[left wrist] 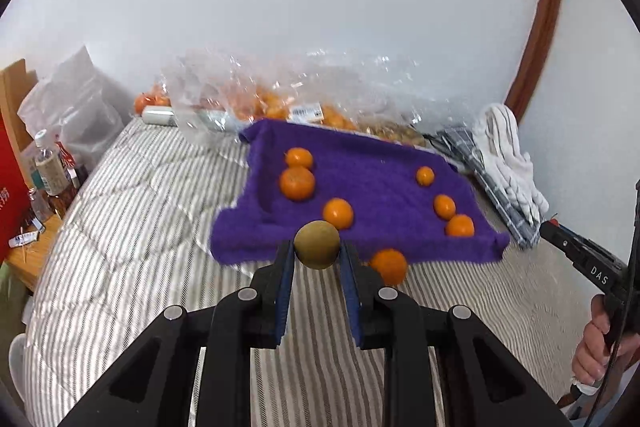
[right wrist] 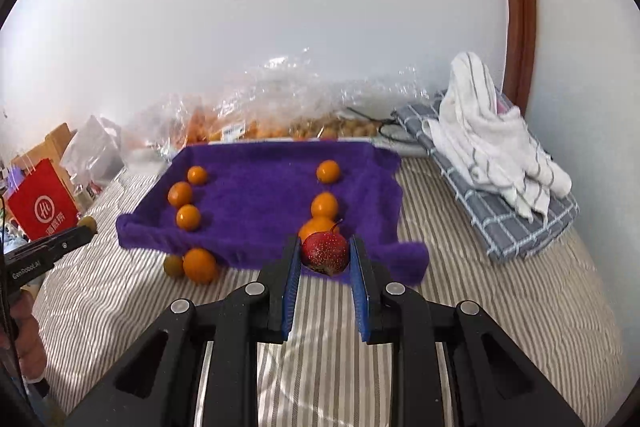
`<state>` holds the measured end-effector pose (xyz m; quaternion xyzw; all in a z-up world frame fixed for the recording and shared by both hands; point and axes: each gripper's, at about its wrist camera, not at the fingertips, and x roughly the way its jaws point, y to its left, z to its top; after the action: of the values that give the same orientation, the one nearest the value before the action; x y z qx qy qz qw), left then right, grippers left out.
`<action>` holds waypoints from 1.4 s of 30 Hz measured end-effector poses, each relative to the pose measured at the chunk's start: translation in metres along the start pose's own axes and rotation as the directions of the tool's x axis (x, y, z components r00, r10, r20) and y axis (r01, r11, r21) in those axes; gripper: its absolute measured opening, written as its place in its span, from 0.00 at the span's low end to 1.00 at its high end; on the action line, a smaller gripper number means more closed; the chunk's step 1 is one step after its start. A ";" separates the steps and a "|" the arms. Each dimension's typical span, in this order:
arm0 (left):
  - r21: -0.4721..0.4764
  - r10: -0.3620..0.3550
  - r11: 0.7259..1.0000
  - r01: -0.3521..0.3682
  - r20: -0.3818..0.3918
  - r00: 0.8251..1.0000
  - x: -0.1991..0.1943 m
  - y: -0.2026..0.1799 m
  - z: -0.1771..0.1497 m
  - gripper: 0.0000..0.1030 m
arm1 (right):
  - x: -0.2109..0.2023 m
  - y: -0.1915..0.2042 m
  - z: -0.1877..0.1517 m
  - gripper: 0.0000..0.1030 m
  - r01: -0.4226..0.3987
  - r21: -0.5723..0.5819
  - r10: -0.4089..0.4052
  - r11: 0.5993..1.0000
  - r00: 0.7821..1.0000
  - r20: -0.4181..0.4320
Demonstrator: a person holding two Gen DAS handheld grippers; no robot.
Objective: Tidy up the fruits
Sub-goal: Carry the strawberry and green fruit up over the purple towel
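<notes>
Nearest, a small olive-brown round fruit (left wrist: 317, 245) is pinched between the fingers of the left gripper (left wrist: 316, 255), held above the striped bed (left wrist: 120, 227). A red speckled fruit (right wrist: 325, 247) with a thin stem is likewise clamped by the right gripper (right wrist: 325, 259), just over the near edge of the purple towel (right wrist: 260, 195). Both fruits are judged light and firm-skinned but bruisable, so a gentle pinch across the widest part, as is applied now, seems best; the red one looks softer and its stem should be left untouched. Smooth round skins may be expected to slip if the grip is slackened. Just beyond, a loose orange (right wrist: 200, 265) and a smaller greenish fruit (right wrist: 173, 265) are seen on the bed, touching each other beside the towel's near edge. Farther on, small oranges are laid out on the towel in a left group (right wrist: 188, 217) and a right group (right wrist: 324, 205). Farthest, clear plastic bags (right wrist: 248, 103) of more fruit are piled against the wall.
</notes>
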<state>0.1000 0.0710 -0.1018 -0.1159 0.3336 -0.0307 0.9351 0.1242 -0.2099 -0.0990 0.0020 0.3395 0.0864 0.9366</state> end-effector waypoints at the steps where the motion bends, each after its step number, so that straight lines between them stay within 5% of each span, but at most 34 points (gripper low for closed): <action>1: -0.010 -0.004 1.000 0.004 0.002 1.000 0.000 0.002 0.004 0.22 | 0.001 0.001 0.003 0.23 0.000 0.002 0.000 1.000 1.000 0.001; 22: 0.048 0.022 0.999 -0.027 0.092 0.996 0.057 -0.009 0.056 0.22 | 0.053 -0.001 0.045 0.23 0.002 0.024 -0.003 1.000 1.000 0.019; 34: -0.049 -0.056 0.997 0.056 -0.009 0.998 0.106 0.025 0.049 0.22 | 0.127 -0.006 0.063 0.23 0.019 0.014 -0.019 1.000 0.999 -0.047; 39: -0.040 -0.046 0.998 0.045 -0.032 0.998 0.114 0.024 0.045 0.22 | 0.163 -0.007 0.053 0.23 -0.006 0.044 0.010 0.999 0.995 -0.094; 42: -0.030 -0.024 0.999 0.023 -0.041 0.999 0.120 0.023 0.042 0.22 | 0.171 -0.005 0.048 0.23 0.039 0.004 -0.038 0.999 0.995 -0.092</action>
<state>0.2189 0.0857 -0.1499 -0.1329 0.3520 -0.0392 0.9257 0.2845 -0.1846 -0.1706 -0.0060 0.3823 0.0673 0.9216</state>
